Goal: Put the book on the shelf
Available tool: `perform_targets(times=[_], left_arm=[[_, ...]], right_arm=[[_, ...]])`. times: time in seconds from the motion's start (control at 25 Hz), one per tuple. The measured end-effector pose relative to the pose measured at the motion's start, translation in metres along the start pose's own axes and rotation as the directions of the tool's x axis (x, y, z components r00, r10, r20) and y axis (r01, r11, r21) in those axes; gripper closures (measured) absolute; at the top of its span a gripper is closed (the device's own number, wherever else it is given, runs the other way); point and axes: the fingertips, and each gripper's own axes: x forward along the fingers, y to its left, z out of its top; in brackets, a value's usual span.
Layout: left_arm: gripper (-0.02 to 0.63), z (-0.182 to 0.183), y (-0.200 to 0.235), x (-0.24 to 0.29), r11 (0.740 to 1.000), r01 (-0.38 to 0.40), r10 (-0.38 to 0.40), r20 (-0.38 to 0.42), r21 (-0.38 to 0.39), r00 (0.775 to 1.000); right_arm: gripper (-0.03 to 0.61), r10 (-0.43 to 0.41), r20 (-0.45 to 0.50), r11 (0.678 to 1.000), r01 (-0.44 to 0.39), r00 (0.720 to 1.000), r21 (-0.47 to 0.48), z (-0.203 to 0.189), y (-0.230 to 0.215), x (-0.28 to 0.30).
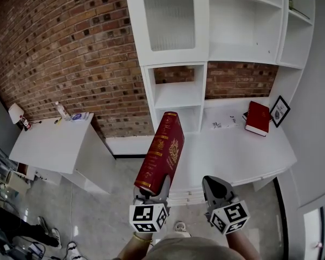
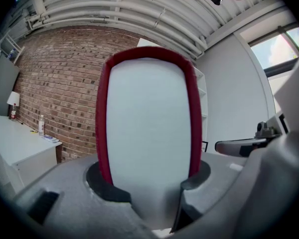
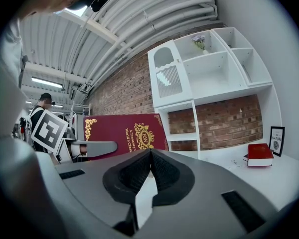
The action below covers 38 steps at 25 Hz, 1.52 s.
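Observation:
A dark red book (image 1: 161, 153) with gold print stands upright in my left gripper (image 1: 150, 193), which is shut on its lower end. In the left gripper view the book's white page edge (image 2: 147, 133) between red covers fills the middle, wedged between the jaws. My right gripper (image 1: 214, 187) hangs beside it to the right, shut and empty; in its own view its pads meet at the tips (image 3: 150, 152), with the red book (image 3: 124, 133) to the left. The white shelf unit (image 1: 179, 96) with open compartments stands ahead against the brick wall.
A second red book (image 1: 258, 117) lies on the white counter (image 1: 233, 150) at the right, next to a framed picture (image 1: 279, 110) and papers (image 1: 223, 124). A white desk (image 1: 54, 142) with bottles stands at the left. Another person stands far left in the right gripper view.

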Motion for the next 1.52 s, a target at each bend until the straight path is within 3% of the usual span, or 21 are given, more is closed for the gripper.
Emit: perform_targets(times=[1.52], left_arm=[[0.383, 0.021, 0.05, 0.102, 0.997, 0.072, -0.072, -0.004, 0.017, 0.997]], right_arm=[[0.572, -0.07, 0.037, 0.997, 0.07, 0.997, -0.011, 0.025, -0.039, 0.096]])
